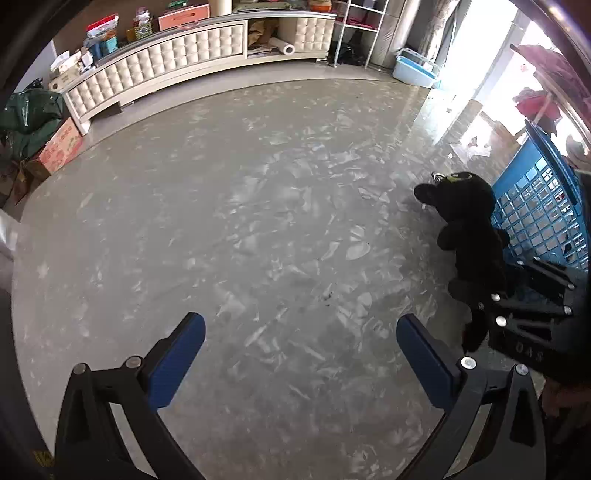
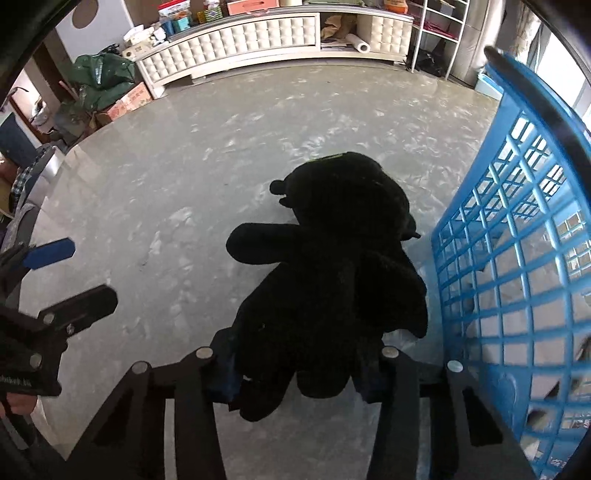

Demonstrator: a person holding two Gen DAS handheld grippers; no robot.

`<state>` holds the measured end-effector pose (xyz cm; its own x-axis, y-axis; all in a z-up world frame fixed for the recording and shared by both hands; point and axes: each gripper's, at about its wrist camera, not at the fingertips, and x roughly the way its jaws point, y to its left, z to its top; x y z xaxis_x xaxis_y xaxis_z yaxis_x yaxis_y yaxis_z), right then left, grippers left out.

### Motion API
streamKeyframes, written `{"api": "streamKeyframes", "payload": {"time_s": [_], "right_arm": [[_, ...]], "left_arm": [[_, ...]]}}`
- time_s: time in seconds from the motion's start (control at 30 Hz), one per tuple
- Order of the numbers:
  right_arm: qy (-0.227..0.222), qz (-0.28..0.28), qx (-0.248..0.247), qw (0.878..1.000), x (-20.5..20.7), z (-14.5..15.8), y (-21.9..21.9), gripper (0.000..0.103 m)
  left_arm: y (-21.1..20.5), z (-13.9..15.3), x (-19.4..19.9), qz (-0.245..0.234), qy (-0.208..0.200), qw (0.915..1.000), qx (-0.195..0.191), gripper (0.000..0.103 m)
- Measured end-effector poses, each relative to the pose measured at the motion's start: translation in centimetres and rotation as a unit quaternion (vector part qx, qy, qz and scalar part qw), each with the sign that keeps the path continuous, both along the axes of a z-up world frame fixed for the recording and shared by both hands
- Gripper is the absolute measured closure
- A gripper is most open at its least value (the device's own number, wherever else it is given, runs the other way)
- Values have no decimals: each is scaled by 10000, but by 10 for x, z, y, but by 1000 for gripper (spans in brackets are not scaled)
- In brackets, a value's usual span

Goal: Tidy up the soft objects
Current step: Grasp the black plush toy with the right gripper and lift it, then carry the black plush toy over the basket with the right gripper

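Observation:
A black plush toy [image 2: 328, 273] hangs in my right gripper [image 2: 295, 373], whose blue-padded jaws are shut on its lower body, just above the grey floor. It sits right beside the blue lattice basket [image 2: 517, 258], outside its wall. In the left wrist view the same plush toy [image 1: 469, 236] shows at the right, against the basket [image 1: 539, 210], with the right gripper [image 1: 517, 314] holding it. My left gripper [image 1: 301, 350] is open and empty over bare floor, left of the toy.
A long white tufted cabinet [image 1: 192, 55] with boxes on top lines the far wall. A green bag [image 1: 29, 118] and cardboard boxes [image 1: 61, 147] sit at the left. A light blue tub [image 1: 415, 70] and white shelf rack [image 1: 362, 29] stand far right.

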<state>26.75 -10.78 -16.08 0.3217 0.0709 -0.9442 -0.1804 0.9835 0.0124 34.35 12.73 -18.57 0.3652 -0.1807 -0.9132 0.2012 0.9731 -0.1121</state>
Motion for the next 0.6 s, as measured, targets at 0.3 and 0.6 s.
{"api": "streamKeyframes", "payload": {"time_s": [0.3,0.6], "right_arm": [[-218,265,175,9993,-27,35,4,60],[-461,437,328,9974,-62,84,3,59]], "left_arm": [[-3,36,-41,182,-190,9996,-109,0],[-19,81,-98,224,-523,9984,-20,0]]}}
